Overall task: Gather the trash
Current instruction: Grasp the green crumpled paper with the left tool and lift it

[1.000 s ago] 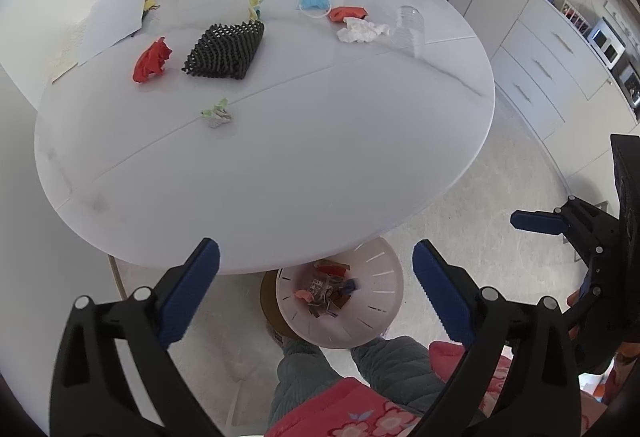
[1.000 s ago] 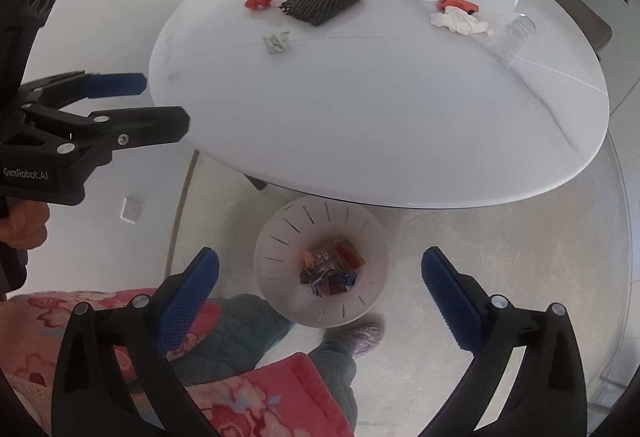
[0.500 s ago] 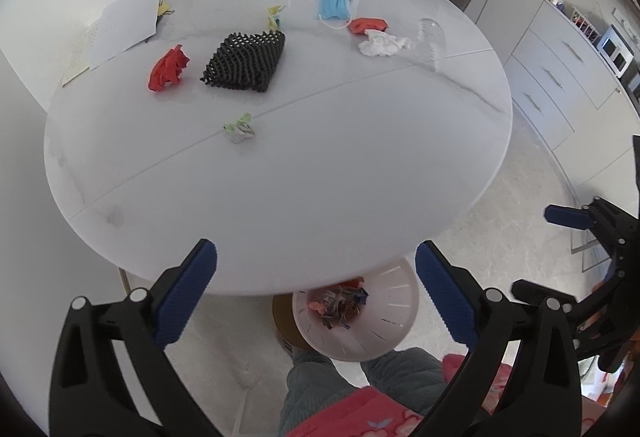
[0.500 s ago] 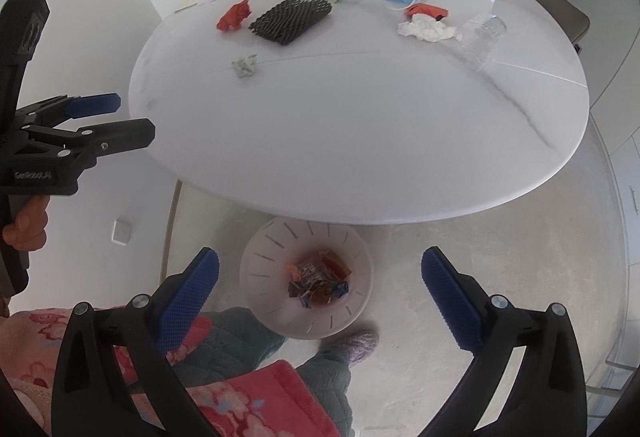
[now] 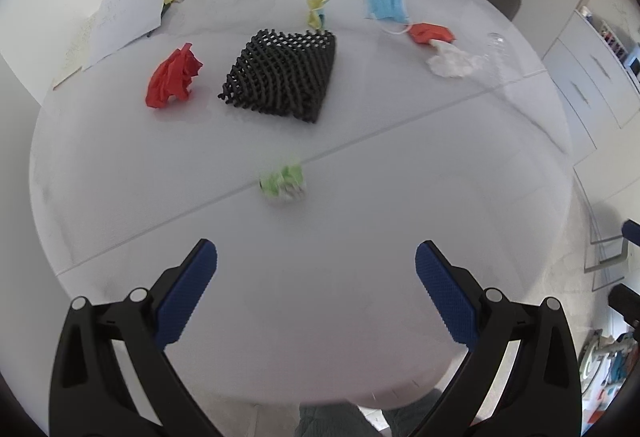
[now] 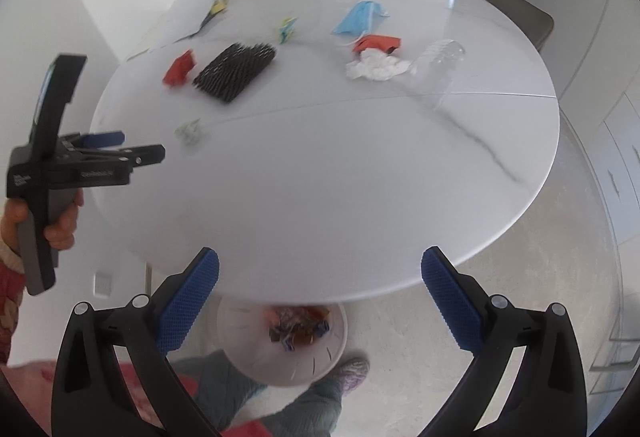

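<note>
Left gripper point(image 5: 316, 265): jaws apart, empty, aimed at green wrapper point(image 5: 285, 184) at 12 o'clock, likely next pick.
Right gripper point(image 6: 320, 273): jaws apart, empty, above bin point(image 6: 248, 353).
Remaining trash: red paper point(image 5: 173, 76) at 11 o'clock, mask point(image 5: 387, 2) at 1 o'clock on table point(image 5: 360, 317).

Bright, even daylight, glare on the glossy table point(image 5: 360, 297), strong fisheye bending, and perhaps motion blur softening everything.
</note>
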{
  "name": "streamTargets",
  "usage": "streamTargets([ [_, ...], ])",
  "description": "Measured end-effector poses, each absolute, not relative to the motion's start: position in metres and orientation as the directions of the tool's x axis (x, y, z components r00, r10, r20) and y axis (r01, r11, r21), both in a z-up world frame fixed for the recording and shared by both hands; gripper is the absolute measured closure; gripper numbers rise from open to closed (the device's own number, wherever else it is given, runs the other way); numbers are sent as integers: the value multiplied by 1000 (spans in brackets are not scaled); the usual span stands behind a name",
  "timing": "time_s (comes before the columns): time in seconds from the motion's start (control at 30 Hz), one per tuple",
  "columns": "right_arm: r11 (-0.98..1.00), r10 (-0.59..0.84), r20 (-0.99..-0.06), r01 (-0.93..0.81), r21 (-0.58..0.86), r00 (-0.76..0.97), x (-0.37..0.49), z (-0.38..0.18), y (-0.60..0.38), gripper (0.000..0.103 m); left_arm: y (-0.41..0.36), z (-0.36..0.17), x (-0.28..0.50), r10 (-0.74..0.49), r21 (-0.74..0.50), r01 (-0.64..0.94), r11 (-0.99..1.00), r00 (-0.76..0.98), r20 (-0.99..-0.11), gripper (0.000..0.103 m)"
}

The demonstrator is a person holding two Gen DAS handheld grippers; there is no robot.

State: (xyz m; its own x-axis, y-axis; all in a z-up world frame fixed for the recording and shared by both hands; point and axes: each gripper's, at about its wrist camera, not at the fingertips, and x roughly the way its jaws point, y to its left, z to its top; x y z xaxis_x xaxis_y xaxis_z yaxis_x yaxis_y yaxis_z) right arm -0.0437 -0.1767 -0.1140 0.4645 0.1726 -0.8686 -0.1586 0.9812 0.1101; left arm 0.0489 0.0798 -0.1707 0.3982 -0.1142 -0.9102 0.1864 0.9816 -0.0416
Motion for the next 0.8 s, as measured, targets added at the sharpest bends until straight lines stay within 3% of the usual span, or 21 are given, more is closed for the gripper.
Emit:
streamTargets([
  [0.17, 988, 140, -868, -125, 91, 477, -14, -128, -178, 3, 80, -194, 81, -115, -41, 184, 982, 413, -904, 9],
  [0.37, 988, 156, -855, -79, 135, 494, 21, -141, -179, 3, 82, -225, 109, -93, -34, 162, 986, 378, -921, 36],
  [0.43, 986, 164, -851, -72, 147, 499, 29, -145, -179, 3, 82, -232, 114, -79, -21, 158, 987, 369, -926, 54],
  [0.53, 986, 162, -850, -64, 151, 502, 39, -148, -177, 3, 84, -236, 118, -58, -2, 150, 989, 370, -927, 68],
  [0.8, 976, 205, -836, -41, 215, 510, 65, -142, -182, 3, 75, -223, 121, -84, -24, 165, 986, 365, -927, 70],
])
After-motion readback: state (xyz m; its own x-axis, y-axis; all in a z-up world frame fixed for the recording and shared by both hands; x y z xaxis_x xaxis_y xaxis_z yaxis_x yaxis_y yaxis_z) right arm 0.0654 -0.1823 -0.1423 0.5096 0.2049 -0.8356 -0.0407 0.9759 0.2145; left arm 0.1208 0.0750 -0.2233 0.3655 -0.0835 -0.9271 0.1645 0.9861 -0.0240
